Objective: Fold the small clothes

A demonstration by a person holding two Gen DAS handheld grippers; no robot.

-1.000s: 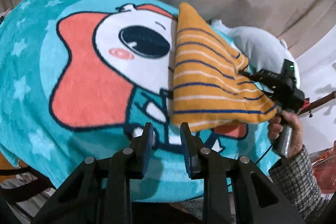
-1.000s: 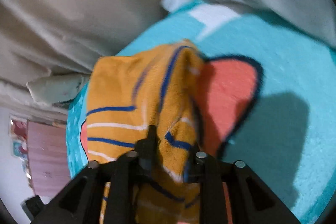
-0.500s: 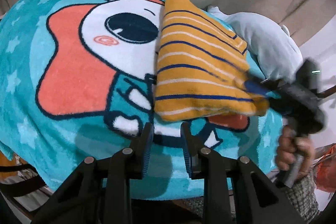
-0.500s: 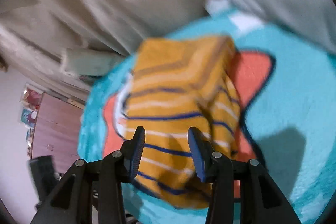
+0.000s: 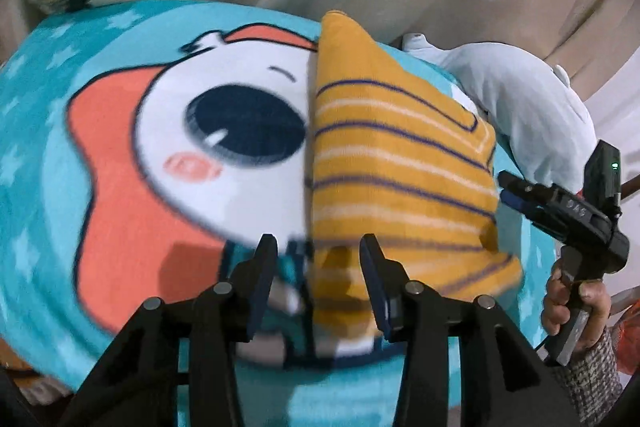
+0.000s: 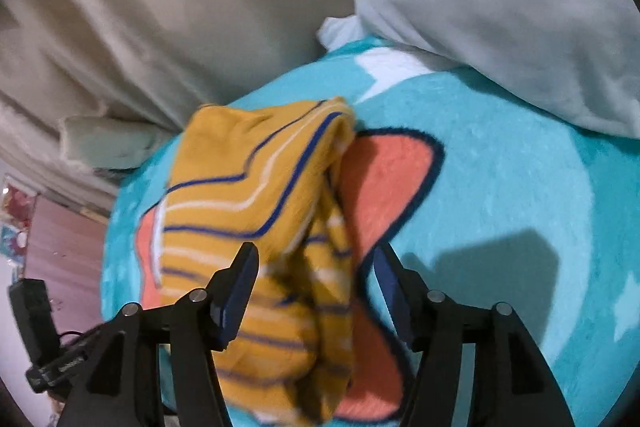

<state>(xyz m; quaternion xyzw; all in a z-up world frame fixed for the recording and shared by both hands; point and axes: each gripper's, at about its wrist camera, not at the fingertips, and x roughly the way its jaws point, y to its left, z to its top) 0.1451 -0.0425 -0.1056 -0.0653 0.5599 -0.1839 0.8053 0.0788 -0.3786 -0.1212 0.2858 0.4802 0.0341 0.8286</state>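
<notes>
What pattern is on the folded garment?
Mustard yellow with thin navy and white stripes on the folded garment; clearest in the left wrist view.

Striped garment (image 5: 392,179) on cartoon blanket (image 5: 120,187)

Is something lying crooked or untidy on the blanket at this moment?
Yes. The folded striped garment is not flat: in the right wrist view its right edge bunches into a thick ridge, with layers misaligned near the open right hand-held gripper. The blanket itself looks smooth.
</notes>
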